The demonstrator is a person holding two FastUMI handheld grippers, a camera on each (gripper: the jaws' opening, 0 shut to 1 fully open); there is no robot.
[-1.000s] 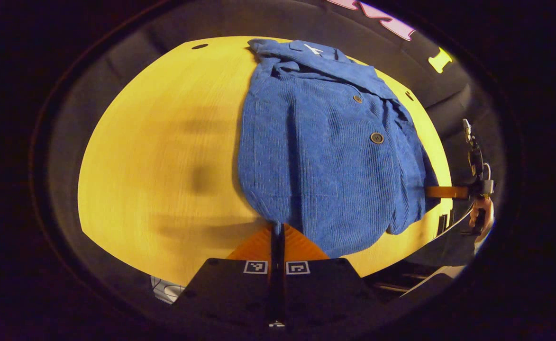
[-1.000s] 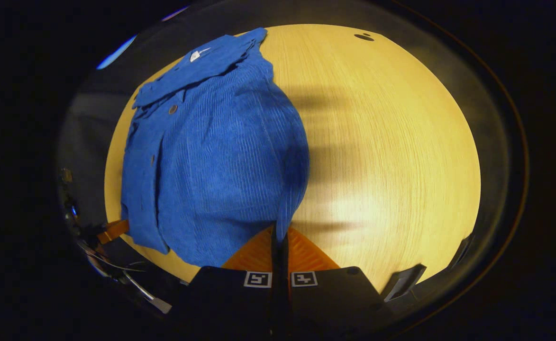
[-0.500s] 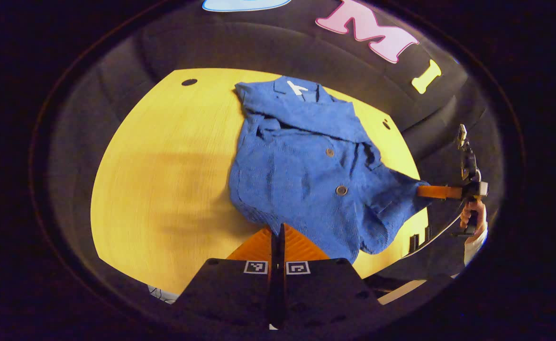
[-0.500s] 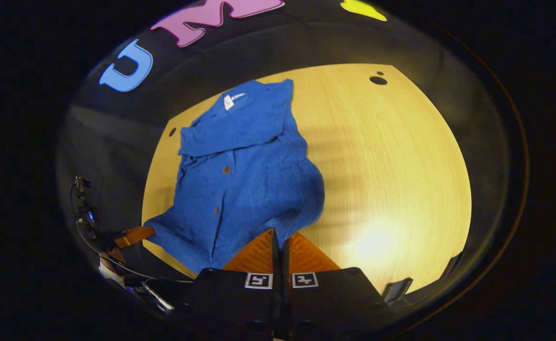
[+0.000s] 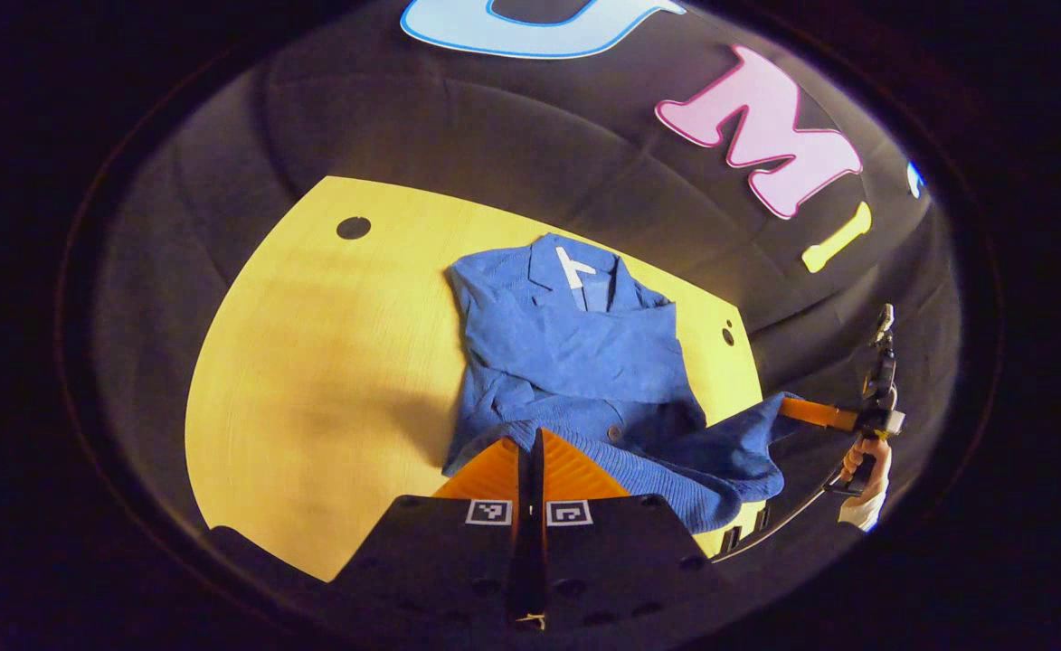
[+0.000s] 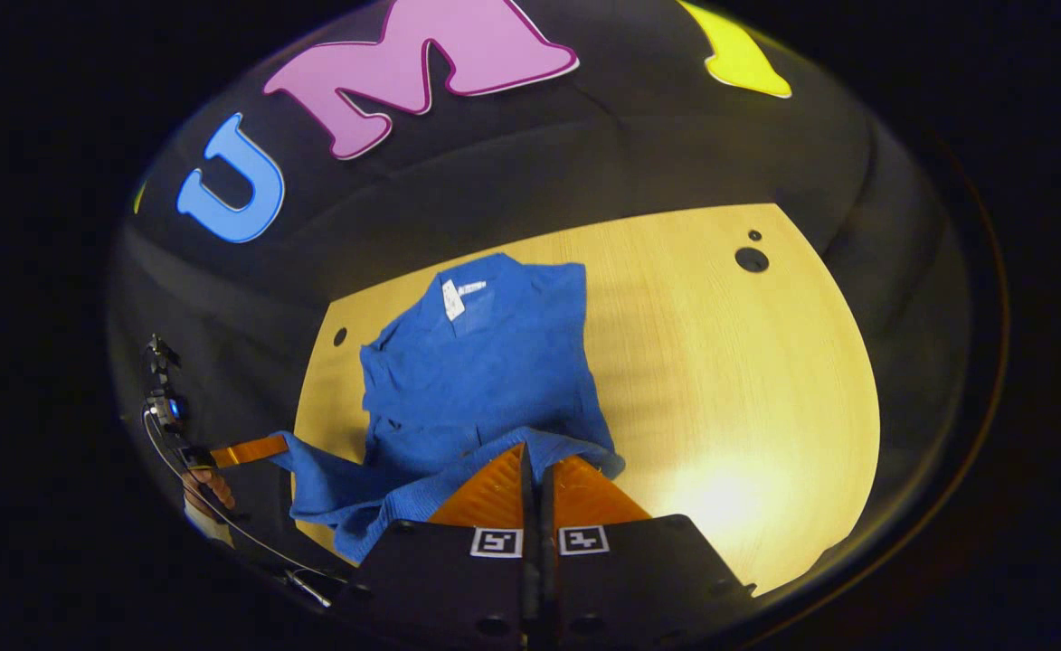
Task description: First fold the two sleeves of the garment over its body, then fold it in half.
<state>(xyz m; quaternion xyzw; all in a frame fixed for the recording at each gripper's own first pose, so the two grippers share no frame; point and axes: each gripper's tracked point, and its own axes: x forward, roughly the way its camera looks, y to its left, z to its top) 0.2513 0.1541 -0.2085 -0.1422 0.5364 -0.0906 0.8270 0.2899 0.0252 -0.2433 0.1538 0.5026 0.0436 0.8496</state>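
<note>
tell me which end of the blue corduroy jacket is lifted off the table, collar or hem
The hem. Both tongs, left and right, pinch the blue corduroy jacket's bottom edge and hold it raised, while the collar end with the white tag lies flat on the yellow wooden table.

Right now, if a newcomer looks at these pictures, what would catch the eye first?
The blue garment on the yellow wooden table stands out first, its collar end lying flat toward the far edge. Its near hem is lifted, pinched at one corner by the left gripper and at the other by the right gripper.
</note>
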